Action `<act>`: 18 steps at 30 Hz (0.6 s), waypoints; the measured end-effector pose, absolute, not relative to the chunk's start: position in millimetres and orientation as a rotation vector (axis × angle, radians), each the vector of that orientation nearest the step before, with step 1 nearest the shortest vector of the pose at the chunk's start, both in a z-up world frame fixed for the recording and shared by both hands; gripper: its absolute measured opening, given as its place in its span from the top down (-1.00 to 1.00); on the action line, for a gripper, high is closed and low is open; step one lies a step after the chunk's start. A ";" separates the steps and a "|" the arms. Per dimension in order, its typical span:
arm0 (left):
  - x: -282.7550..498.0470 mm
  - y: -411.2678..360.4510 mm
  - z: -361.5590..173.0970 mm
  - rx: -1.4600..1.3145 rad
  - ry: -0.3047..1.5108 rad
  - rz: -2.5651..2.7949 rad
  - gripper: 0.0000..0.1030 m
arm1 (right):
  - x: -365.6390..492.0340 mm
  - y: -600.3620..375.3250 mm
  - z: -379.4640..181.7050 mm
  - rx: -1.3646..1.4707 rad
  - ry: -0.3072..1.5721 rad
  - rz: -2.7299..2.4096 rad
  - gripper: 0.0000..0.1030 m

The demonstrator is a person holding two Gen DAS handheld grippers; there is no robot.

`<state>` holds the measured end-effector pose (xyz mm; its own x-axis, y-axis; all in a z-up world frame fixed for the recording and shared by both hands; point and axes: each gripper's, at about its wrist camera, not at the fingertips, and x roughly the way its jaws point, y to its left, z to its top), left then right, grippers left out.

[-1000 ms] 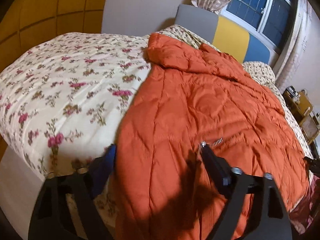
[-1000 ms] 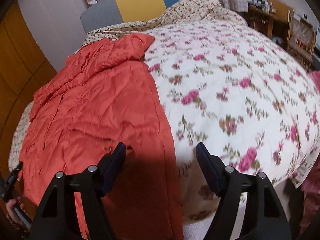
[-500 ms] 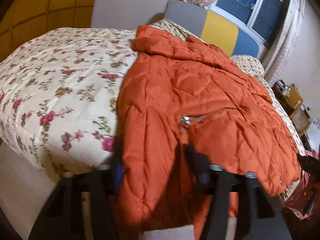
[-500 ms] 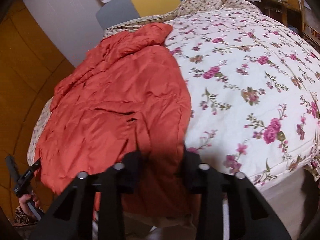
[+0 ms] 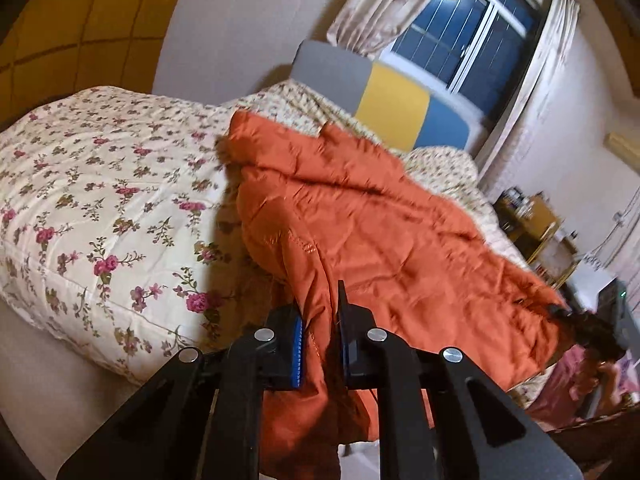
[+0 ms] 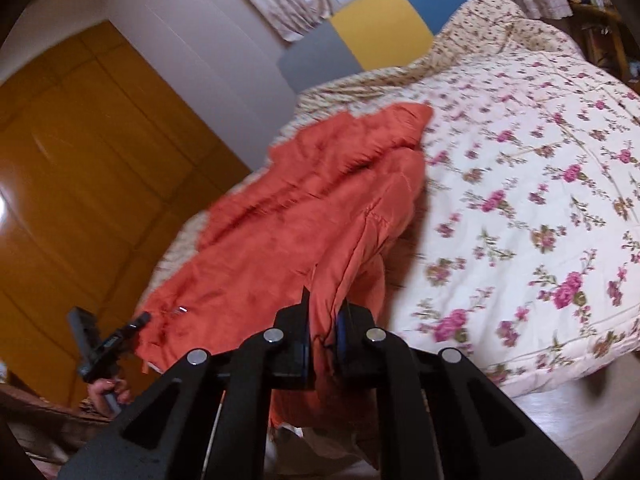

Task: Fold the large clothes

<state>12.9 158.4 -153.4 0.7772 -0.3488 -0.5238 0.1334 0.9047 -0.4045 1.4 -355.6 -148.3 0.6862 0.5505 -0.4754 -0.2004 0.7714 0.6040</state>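
**Both tools held the hem of the orange jacket**

At the bottom centre of the left wrist view, the left tool (image 5: pixel 320 332) was closed on a fold of the orange jacket (image 5: pixel 380 232), and the fabric was pinched between its blue pads. At the bottom centre of the right wrist view, the right tool (image 6: pixel 323 330) was closed in the same way on another part of the near edge of the jacket (image 6: pixel 304 216). The cloth hung down below each tool, over the near side of the bed. I think the two grips were taken apart on the same edge so that the hem could be carried as one straight line, which a fold of so large a garment needs.

Further away, the rest of the jacket lay spread on the floral quilt (image 5: pixel 100 208), reaching toward the upper centre of the frame. In the right wrist view the quilt (image 6: pixel 520 200) filled the right side, free for the fold.

At the far end stood the headboard (image 5: pixel 400 104) in grey, yellow and blue, and above it the dark window (image 5: pixel 472 32) with curtains. A yellow wardrobe (image 6: pixel 88 184) stood at the left of the right wrist view.
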 end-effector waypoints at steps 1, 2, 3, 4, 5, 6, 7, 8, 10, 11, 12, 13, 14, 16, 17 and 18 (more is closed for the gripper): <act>9.6 159.6 -148.4 -0.371 0.618 -0.273 0.74 | 0.8 -355.5 -143.2 0.556 0.681 0.455 0.83; 8.3 161.2 -143.5 -0.378 0.606 -0.277 0.74 | 1.1 -355.4 -138.4 0.562 0.667 0.460 0.83; 9.1 162.9 -139.6 -0.384 0.597 -0.279 0.74 | 4.6 -355.9 -134.3 0.574 0.654 0.463 0.83; 11.2 164.3 -135.4 -0.395 0.588 -0.280 0.74 | 9.0 -356.7 -131.6 0.592 0.645 0.470 0.83; 12.3 165.7 -133.3 -0.406 0.581 -0.282 0.74 | 13.3 -358.2 -129.6 0.610 0.637 0.474 0.83; 17.2 167.6 -129.6 -0.424 0.570 -0.289 0.74 | 20.2 -359.2 -127.6 0.626 0.628 0.470 0.83; 22.8 168.0 -126.0 -0.429 0.561 -0.289 0.74 | 23.7 -360.5 -125.7 0.633 0.624 0.465 0.83; 28.5 167.8 -121.5 -0.427 0.550 -0.285 0.74 | 31.1 -361.0 -123.1 0.641 0.619 0.458 0.83; 40.8 170.6 -114.2 -0.436 0.533 -0.289 0.74 | 46.0 -361.8 -117.1 0.646 0.609 0.442 0.83; 51.2 171.0 -109.0 -0.443 0.522 -0.293 0.74 | 50.9 -363.1 -114.6 0.653 0.607 0.440 0.83; 58.0 171.9 -105.6 -0.446 0.518 -0.290 0.74 | 62.3 -363.9 -112.2 0.670 0.606 0.436 0.83; 69.7 173.0 -102.4 -0.456 0.519 -0.285 0.74 | 69.0 -365.1 -110.5 0.679 0.604 0.432 0.83; 77.4 175.3 -101.2 -0.465 0.520 -0.287 0.74 | 79.2 -366.0 -108.4 0.685 0.603 0.423 0.83; 99.1 178.9 -99.6 -0.483 0.525 -0.279 0.74 | 96.8 -367.9 -105.9 0.695 0.606 0.402 0.83; 113.5 180.6 -100.0 -0.498 0.535 -0.269 0.74 | 106.4 -368.8 -105.7 0.705 0.608 0.396 0.83; 123.3 183.6 -101.9 -0.508 0.540 -0.268 0.74 | 113.7 -369.2 -106.2 0.711 0.609 0.389 0.83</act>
